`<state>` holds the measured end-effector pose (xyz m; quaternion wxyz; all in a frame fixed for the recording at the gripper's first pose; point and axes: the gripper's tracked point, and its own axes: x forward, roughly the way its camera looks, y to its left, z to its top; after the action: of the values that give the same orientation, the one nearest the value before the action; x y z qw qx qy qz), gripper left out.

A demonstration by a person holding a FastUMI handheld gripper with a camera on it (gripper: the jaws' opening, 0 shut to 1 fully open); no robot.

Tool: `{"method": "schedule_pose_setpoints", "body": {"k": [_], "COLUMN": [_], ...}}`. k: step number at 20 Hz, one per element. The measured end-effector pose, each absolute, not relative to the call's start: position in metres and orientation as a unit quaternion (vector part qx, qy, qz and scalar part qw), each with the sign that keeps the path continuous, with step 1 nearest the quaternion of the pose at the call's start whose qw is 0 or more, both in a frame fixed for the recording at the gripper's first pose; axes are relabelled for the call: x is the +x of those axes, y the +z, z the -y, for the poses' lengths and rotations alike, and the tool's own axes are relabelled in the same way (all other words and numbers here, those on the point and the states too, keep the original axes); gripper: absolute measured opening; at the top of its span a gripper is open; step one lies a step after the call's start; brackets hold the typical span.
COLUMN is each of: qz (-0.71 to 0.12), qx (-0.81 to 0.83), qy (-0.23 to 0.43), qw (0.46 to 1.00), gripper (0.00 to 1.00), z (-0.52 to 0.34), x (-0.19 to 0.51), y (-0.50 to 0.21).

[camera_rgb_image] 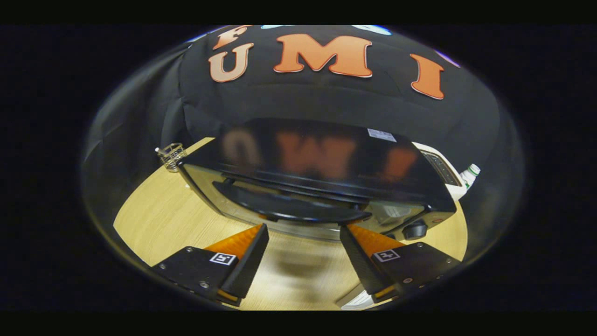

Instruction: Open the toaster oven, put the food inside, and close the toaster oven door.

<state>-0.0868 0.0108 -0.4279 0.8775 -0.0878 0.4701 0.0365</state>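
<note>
On the wooden table [158, 205], the gripper [303, 233] is hovering wide open and empty before the toaster oven [317, 186], whose stiff, likely slippery door handle [289, 207] is offering the best grasping place.

the booth around my bench

black cloth wall [326, 100] hangs behind everything i can see, from about nine o'clock round over twelve to three. it is creased in soft folds, and at ten o'clock a seam drops toward the table. light falls evenly on it, a little greyer toward the sides. under it lies my light wood-grain tabletop [158, 210], pale yellow with fine lines in it, spreading from nine o'clock down through six and up to four. a small wire basket [171, 155] stands at its far edge near ten o'clock, and a white bottle with a green cap [470, 175] sits near three.
</note>
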Motion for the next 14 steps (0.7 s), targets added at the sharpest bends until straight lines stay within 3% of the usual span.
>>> {"method": "schedule_pose_setpoints", "body": {"k": [6,14], "qz": [-0.432,-0.276], "qx": [-0.083,-0.081], "qy": [0.048,0.049], "qw": [0.897,0.956], "gripper": [0.89,0.91], "z": [-0.011,-0.019], "x": [-0.095,-0.065], "y": [-0.380,-0.234]}}
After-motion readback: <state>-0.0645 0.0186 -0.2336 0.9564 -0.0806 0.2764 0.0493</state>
